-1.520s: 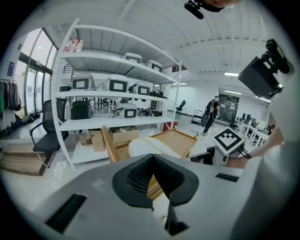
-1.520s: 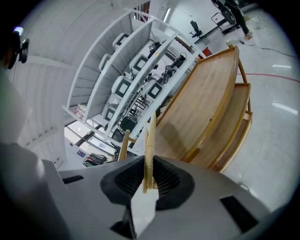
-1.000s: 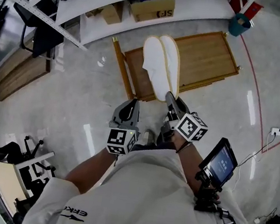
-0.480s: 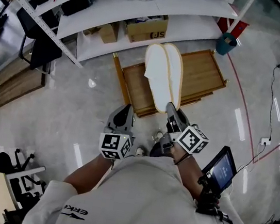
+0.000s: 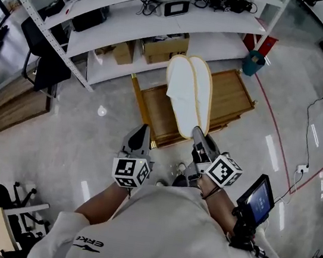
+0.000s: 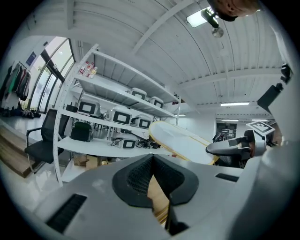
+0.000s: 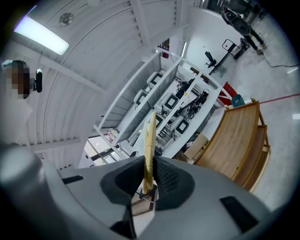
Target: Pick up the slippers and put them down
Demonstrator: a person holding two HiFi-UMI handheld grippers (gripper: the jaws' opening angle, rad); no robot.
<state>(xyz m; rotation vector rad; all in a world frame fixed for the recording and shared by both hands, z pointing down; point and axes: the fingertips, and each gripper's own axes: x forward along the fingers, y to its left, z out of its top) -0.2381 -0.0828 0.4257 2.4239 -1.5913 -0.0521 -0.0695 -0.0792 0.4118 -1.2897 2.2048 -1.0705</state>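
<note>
A pair of white slippers, pressed sole to sole, sticks out from my right gripper, which is shut on their heel end. They hang in the air above a wooden frame on the floor. In the right gripper view the slippers show edge-on between the pads of the right gripper. My left gripper is beside it on the left, shut, with nothing in it. The left gripper view shows the slippers and the right gripper off to the right of the left gripper.
White shelving with devices stands ahead, with cardboard boxes under it. A teal bin is at the frame's far right corner. A black chair and wooden boards are at the left. A small screen hangs at the person's right side.
Both grippers have risen. The right one has carried the slippers higher, still shut on them. The shelving now fills more of the head view.
</note>
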